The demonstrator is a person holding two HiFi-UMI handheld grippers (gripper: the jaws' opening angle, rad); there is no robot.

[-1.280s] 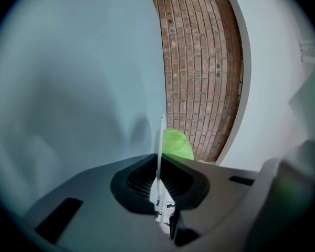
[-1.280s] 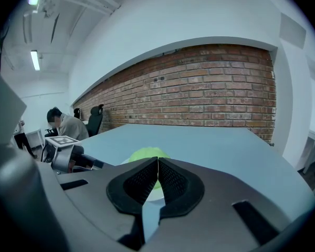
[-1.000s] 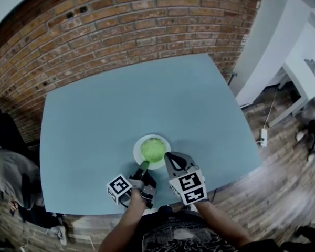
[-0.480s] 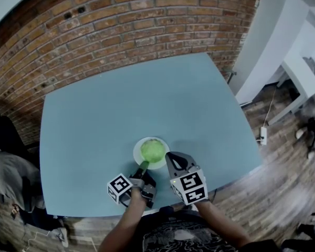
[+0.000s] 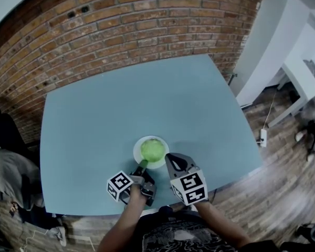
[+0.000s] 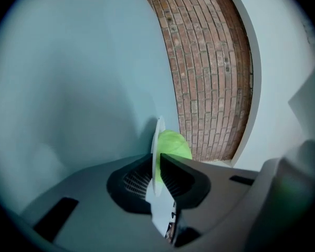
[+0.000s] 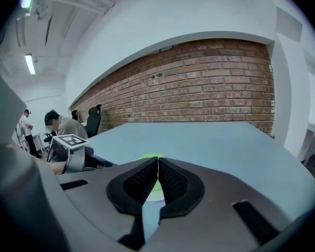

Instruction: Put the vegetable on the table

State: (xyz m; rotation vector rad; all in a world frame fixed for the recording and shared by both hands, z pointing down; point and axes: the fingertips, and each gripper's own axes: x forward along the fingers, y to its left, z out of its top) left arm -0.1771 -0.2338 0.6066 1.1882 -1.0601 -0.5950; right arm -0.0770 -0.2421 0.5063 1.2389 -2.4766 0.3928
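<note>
A round green vegetable (image 5: 153, 149) lies on a white plate (image 5: 138, 152) near the front edge of the blue table (image 5: 105, 114). My left gripper (image 5: 143, 165) is shut on the plate's near rim. In the left gripper view the plate (image 6: 158, 135) runs edge-on between the jaws of the left gripper (image 6: 158, 160), with the vegetable (image 6: 174, 144) just beyond. My right gripper (image 5: 171, 158) sits beside the plate's right side, shut with nothing in it. In the right gripper view the right gripper (image 7: 157, 165) partly hides the vegetable (image 7: 147, 157).
A brick wall (image 5: 121, 30) runs along the table's far side. A person sits on a chair (image 7: 60, 127) off the table's left. White furniture (image 5: 299, 62) stands on the wooden floor to the right.
</note>
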